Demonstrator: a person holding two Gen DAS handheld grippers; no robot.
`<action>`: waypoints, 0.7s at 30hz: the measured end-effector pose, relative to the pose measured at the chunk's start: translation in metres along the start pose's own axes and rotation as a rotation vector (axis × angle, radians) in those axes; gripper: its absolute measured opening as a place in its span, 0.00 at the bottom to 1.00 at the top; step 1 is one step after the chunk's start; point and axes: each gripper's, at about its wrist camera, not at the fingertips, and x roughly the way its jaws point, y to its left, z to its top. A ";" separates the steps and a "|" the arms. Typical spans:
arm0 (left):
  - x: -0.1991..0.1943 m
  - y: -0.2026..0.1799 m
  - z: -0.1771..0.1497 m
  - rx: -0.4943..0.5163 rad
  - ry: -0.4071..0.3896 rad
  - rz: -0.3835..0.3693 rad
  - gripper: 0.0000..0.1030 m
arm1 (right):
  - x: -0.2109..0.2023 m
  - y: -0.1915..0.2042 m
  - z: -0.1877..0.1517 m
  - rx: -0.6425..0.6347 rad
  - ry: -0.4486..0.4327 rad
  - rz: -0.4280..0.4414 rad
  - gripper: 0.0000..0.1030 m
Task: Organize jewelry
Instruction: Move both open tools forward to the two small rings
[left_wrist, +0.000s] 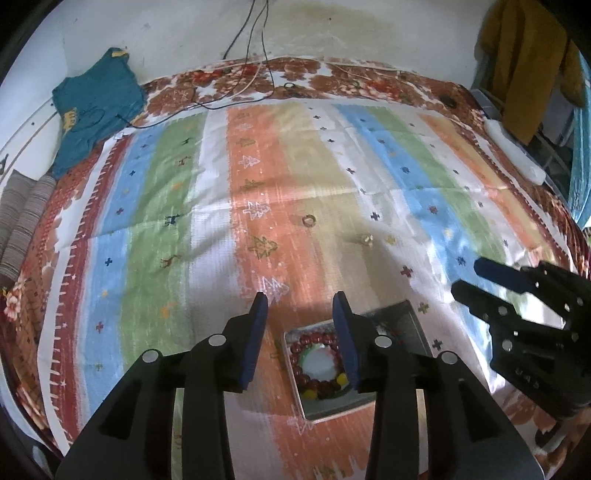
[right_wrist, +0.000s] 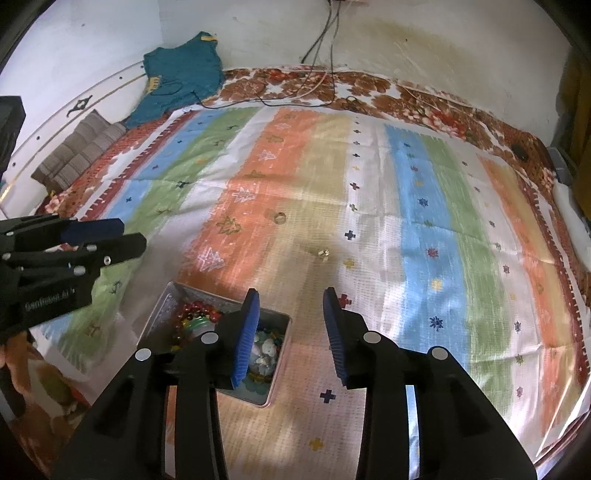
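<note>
A small metal tin (left_wrist: 334, 415) lies on the striped cloth and holds a red bead bracelet (left_wrist: 314, 384) with yellow beads. My left gripper (left_wrist: 300, 299) hovers over the tin, open, with nothing between its blue pads. In the right wrist view the tin (right_wrist: 166, 306) also holds pale and green beads beside the red bracelet (right_wrist: 192, 310). My right gripper (right_wrist: 291, 295) is open and empty just right of the tin. A gold ring (left_wrist: 308, 220) (right_wrist: 279, 217) and a smaller gold piece (left_wrist: 365, 239) (right_wrist: 323, 253) lie on the cloth beyond. Each view shows the other gripper: right (left_wrist: 469, 277), left (right_wrist: 125, 232).
A teal garment (left_wrist: 96, 107) and dark cables (left_wrist: 236, 92) lie at the far edge by the wall. A striped folded cloth (left_wrist: 22, 218) sits at the left, a white bar-like object (left_wrist: 513, 155) at the right edge. A mustard garment (left_wrist: 524, 55) hangs beyond.
</note>
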 end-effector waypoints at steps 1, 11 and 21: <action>0.002 -0.001 0.002 0.001 0.000 0.001 0.36 | 0.002 -0.001 0.001 0.002 0.004 -0.001 0.35; 0.034 -0.003 0.029 0.001 0.048 0.038 0.36 | 0.033 -0.013 0.012 0.038 0.080 -0.015 0.35; 0.054 -0.006 0.044 0.004 0.072 0.037 0.38 | 0.057 -0.013 0.021 0.027 0.119 -0.024 0.35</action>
